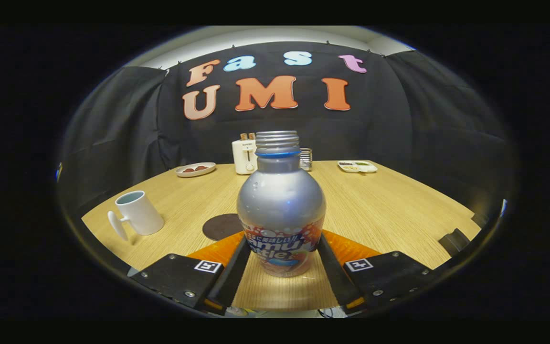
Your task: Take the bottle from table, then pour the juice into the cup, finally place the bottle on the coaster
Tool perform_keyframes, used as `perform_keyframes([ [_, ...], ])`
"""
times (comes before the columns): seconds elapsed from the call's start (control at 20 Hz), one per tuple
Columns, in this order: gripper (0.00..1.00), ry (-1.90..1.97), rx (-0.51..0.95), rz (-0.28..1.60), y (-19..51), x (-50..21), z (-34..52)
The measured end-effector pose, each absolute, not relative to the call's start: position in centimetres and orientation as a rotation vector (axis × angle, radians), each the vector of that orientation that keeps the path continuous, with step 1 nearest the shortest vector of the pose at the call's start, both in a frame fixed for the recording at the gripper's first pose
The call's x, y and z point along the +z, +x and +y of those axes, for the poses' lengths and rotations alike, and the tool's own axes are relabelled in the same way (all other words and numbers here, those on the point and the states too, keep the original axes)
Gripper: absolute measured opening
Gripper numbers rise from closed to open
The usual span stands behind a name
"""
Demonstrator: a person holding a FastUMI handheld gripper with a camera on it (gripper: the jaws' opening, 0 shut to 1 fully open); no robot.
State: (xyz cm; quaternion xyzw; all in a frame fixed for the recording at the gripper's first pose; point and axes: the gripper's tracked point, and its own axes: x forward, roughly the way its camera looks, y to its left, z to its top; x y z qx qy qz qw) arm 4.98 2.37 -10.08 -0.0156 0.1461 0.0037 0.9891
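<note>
Both fingers (237, 267) of the gripper (282, 267) press against the lower sides of the bottle (280, 210), one on each flank at the label, so it is closed on the bottle's body. Its base seems slightly above the table (389, 205), though I cannot tell for sure whether it is lifted or standing. It is upright, its long axis vertical, with the cap off and the threaded neck open at the top.

Left of the fingers and beyond them stands the cup (137, 212), mouth up, handle toward the near-left. Nearer in, just left of the bottle and partly behind it, lies the dark round coaster (222, 226), flat on the wood. Pouring calls for carrying the bottle leftward over the coaster and tipping its neck toward the cup's rim.
</note>
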Motion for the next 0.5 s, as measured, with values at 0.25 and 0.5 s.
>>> perform_keyframes([
  [0.25, 0.79, -0.049, -0.013, 0.306, 4.5, -9.4, 3.1],
  [0.5, 0.79, -0.112, -0.018, 0.268, 4.4, -7.3, 5.1],
])
